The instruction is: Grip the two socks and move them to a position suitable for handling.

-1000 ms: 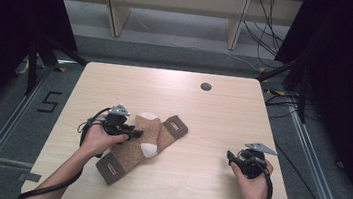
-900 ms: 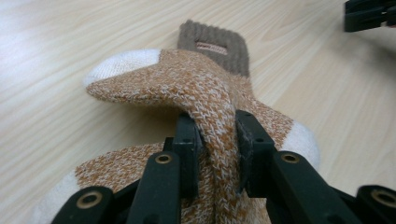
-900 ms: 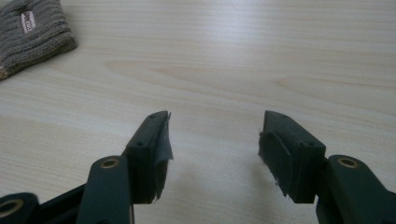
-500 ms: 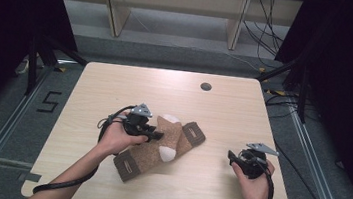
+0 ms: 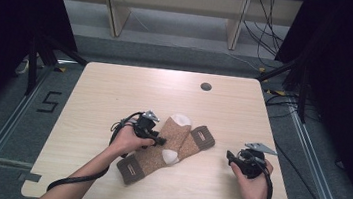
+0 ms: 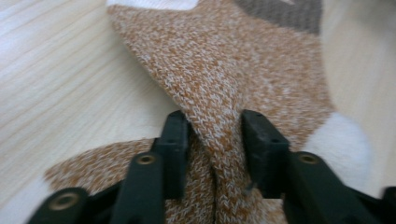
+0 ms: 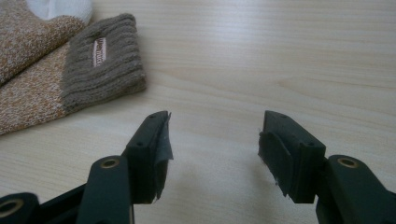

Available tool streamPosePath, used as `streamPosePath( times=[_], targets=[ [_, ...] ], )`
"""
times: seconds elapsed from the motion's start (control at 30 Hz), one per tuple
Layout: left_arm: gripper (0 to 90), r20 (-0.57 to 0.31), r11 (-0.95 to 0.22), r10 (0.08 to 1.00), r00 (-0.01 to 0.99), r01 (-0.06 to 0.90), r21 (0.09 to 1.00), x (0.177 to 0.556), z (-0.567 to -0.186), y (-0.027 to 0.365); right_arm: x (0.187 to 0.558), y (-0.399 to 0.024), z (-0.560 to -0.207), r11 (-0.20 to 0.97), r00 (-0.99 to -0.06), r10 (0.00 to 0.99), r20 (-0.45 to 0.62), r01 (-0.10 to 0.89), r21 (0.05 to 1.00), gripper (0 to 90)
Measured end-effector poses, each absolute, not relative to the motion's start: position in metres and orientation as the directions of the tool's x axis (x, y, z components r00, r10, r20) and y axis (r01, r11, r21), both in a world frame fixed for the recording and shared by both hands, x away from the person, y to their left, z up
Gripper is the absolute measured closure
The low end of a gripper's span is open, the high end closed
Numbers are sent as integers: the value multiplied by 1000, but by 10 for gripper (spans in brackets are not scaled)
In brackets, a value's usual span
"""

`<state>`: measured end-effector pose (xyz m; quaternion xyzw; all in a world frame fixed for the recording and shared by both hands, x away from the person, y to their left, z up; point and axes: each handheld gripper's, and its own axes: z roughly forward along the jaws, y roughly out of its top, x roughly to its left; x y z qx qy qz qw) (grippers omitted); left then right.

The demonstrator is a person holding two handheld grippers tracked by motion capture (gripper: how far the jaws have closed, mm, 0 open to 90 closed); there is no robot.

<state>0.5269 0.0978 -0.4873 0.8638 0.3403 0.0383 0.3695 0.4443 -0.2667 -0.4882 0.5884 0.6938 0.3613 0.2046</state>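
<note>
Two orange-brown knit socks [image 5: 180, 136] with white toes and heels and brown ribbed cuffs lie crossed near the table's front middle. My left gripper [image 5: 161, 141] rests on their left side. In the left gripper view it is shut on a raised fold of sock [image 6: 224, 70], the knit pinched between its jaws at the left gripper [image 6: 215, 135]. My right gripper [image 5: 231, 157] sits to the right of the socks, apart from them. It stands open over bare wood in the right gripper view [image 7: 212, 135], with one brown cuff [image 7: 100, 58] ahead at its left.
The light wooden table [image 5: 115, 87] has a round dark cable hole [image 5: 206, 87] near its far edge. Wooden shelf legs [image 5: 114, 12] and cables [image 5: 267, 34] lie on the floor beyond the table. Dark curtains flank both sides.
My left gripper has moved right along the table, dragging the socks with it. The right gripper has stayed almost where it was, open.
</note>
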Motion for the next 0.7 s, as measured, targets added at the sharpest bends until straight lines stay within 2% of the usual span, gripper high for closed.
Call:
streamPosePath(
  times=[0.13, 0.2, 0.23, 0.27, 0.33, 0.43, 0.47, 0.5, 0.53, 0.7],
  targets=[
    [386, -118, -497, 645, 755, 531, 686, 526, -483, 101, 444, -265, -488, 48, -226, 964, 140, 666, 744, 429],
    [348, -81, -494, 658, 749, 510, 704, 523, -475, 105, 444, -268, -486, 92, -243, 966, 94, 657, 748, 429],
    [344, -72, -484, 662, 746, 499, 719, 521, -471, 107, 445, -267, -487, 76, -242, 964, 113, 652, 754, 429],
    [345, -65, -468, 670, 739, 489, 736, 519, -467, 110, 444, -268, -485, 92, -237, 967, 90, 658, 748, 429],
    [373, -43, -464, 677, 734, 472, 750, 516, -460, 117, 442, -265, -483, 55, -228, 965, 132, 665, 745, 431],
    [494, -35, -490, 672, 740, 479, 729, 513, -461, 126, 447, -261, -477, 82, -271, 955, 120, 632, 771, 453],
    [523, -33, -505, 669, 742, 487, 713, 512, -464, 129, 448, -254, -472, 64, -253, 958, 139, 655, 753, 476],
    [540, -30, -513, 667, 745, 488, 706, 512, -466, 130, 453, -253, -471, 101, -298, 947, 121, 632, 769, 491],
    [551, -27, -523, 669, 743, 495, 694, 512, -469, 132, 455, -248, -467, 102, -293, 949, 121, 644, 758, 505],
    [583, -27, -523, 701, 713, 539, 660, 514, -487, 143, 480, -212, -457, 214, -393, 917, 72, 636, 741, 535]
  ],
)
